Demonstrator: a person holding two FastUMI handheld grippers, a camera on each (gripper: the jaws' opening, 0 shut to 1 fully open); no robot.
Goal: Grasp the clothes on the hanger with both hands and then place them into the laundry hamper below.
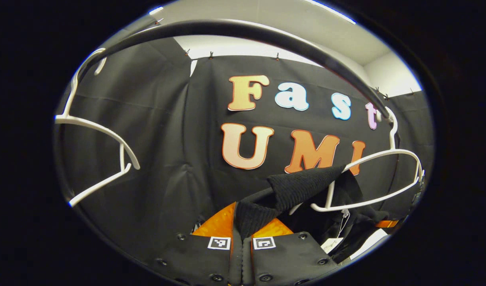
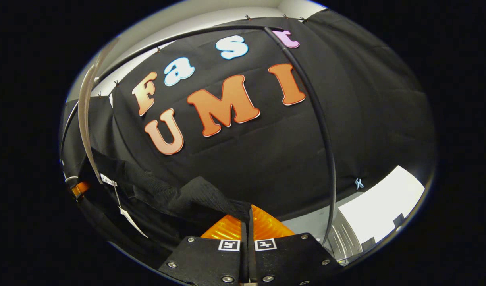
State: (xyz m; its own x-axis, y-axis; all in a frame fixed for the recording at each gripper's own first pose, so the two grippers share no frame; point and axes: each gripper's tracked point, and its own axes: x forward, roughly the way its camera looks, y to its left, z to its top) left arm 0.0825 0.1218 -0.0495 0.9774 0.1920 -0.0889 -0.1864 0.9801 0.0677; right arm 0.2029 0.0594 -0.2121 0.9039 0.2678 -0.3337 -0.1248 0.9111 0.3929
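Observation:
A black knitted garment point(image 1: 302, 184) hangs off a white hanger point(image 1: 386, 159) at the right of the left gripper view. My left gripper point(image 1: 242, 226) is shut on the garment's ribbed edge, which rises between its fingers. In the right gripper view the same black garment point(image 2: 195, 194) stretches from the lower left to my right gripper point(image 2: 247, 222), which is shut on a fold of it. A white tag point(image 2: 130, 216) dangles from the cloth. The other gripper point(image 2: 81, 187) peeks out at the far left edge. The hamper is hidden.
A black rail point(image 1: 243, 33) arches overhead and carries an empty white hanger point(image 1: 96, 127) at the left. In the right gripper view a black pole point(image 2: 326, 131) runs down the right side, with a white panel point(image 2: 382, 206) at the lower right.

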